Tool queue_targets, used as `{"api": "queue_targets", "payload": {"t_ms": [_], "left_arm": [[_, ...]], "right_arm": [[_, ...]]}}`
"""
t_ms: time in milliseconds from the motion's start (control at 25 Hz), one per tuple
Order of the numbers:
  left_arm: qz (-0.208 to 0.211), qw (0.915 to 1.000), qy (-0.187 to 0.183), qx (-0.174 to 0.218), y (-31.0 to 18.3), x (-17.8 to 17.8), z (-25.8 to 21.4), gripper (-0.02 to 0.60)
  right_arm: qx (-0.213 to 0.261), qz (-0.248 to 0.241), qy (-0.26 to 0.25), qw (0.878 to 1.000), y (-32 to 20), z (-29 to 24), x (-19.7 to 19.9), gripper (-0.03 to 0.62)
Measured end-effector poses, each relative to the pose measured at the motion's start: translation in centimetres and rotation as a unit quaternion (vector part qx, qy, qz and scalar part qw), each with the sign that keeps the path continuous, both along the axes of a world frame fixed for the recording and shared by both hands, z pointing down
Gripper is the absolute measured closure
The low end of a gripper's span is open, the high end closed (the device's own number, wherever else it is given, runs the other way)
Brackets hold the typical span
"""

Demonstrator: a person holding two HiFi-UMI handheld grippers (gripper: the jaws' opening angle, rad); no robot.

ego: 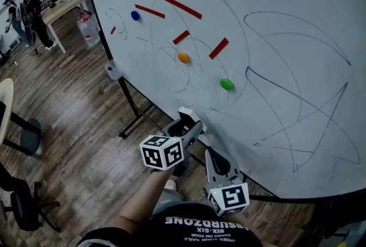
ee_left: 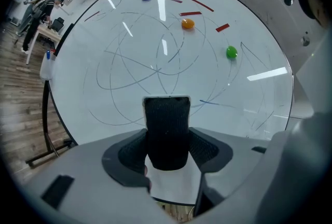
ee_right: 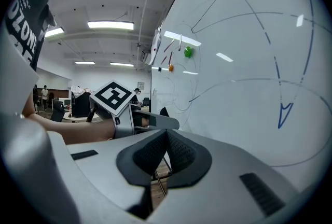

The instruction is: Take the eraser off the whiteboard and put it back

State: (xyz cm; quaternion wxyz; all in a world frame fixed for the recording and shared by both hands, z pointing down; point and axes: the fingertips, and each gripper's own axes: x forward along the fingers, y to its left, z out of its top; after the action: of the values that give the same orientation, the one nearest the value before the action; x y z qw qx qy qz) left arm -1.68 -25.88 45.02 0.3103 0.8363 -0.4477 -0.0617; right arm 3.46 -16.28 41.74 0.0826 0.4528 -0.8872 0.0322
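Note:
The eraser (ee_left: 166, 114), black felt on a white back, sits upright between the pads of my left gripper (ee_left: 167, 137), which is shut on it. In the head view the eraser (ego: 185, 114) is at the lower edge of the whiteboard (ego: 274, 40), at the tip of the left gripper (ego: 189, 122); whether it touches the board I cannot tell. My right gripper (ego: 209, 153) hangs just right of and below the left one, beside the board. Its jaws (ee_right: 166, 135) are shut with nothing between them.
The whiteboard (ee_left: 129, 52) carries pen scribbles, red strips (ego: 176, 4) and blue (ego: 135, 15), orange (ego: 183, 58) and green (ego: 226, 84) magnets. Its black stand (ego: 134, 108) rests on the wooden floor. People (ego: 33, 11) stand by a table far left; chairs (ego: 23, 200) sit lower left.

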Motion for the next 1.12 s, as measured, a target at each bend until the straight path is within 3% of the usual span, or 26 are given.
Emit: {"api": "queue_targets", "payload": {"t_ms": [1120], "left_arm": [[-0.033,0.9993,-0.017,-0.001,7.3,-2.1,-0.4,0.339]], "right_arm": [[0.014,-0.041,-0.008,0.999,4.3,-0.7,-0.1,0.595]]}}
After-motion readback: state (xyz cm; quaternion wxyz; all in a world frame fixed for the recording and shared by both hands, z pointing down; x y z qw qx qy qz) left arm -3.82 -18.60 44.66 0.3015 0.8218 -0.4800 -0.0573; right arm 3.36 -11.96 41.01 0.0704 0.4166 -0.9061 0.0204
